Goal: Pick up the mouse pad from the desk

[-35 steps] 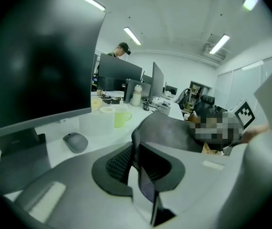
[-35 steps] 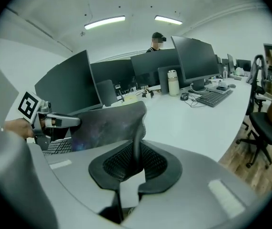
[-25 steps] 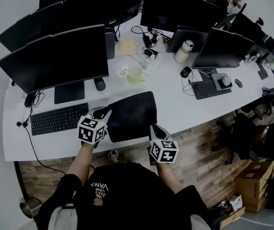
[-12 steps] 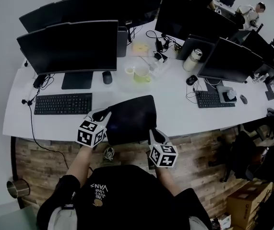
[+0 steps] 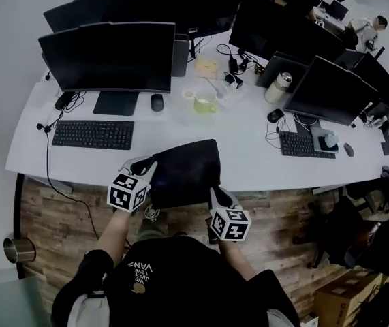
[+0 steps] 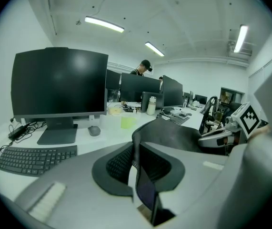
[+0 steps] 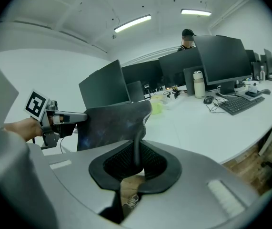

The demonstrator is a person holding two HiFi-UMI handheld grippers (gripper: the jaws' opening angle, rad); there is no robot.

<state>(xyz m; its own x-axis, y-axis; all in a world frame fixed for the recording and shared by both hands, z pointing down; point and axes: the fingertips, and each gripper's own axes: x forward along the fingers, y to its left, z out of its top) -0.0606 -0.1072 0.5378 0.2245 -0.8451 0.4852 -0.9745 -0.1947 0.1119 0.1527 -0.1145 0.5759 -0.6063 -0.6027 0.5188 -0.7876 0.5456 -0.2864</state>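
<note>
Left hand-held gripper [image 5: 149, 166] and right hand-held gripper [image 5: 215, 193] clamp opposite mouse pad [image 5: 184, 172] edges, seemingly off the desk [image 5: 249, 157].

a long, curved white desk [image 5: 249, 165] stands on a wood-plank floor [image 5: 65, 213]. on it sit a row of dark monitors [image 5: 109, 56], a black keyboard [image 5: 93, 134] with a mouse [image 5: 157, 102] near it, a yellow-green mug [image 5: 204, 102], a pale flask [image 5: 279, 87] and a second keyboard [image 5: 306, 144] further right.

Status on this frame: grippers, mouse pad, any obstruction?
Left gripper, right gripper: both shut on mouse pad, near corners. Pad up off the desk. Keyboard, green cup well apart; path clear.
</note>
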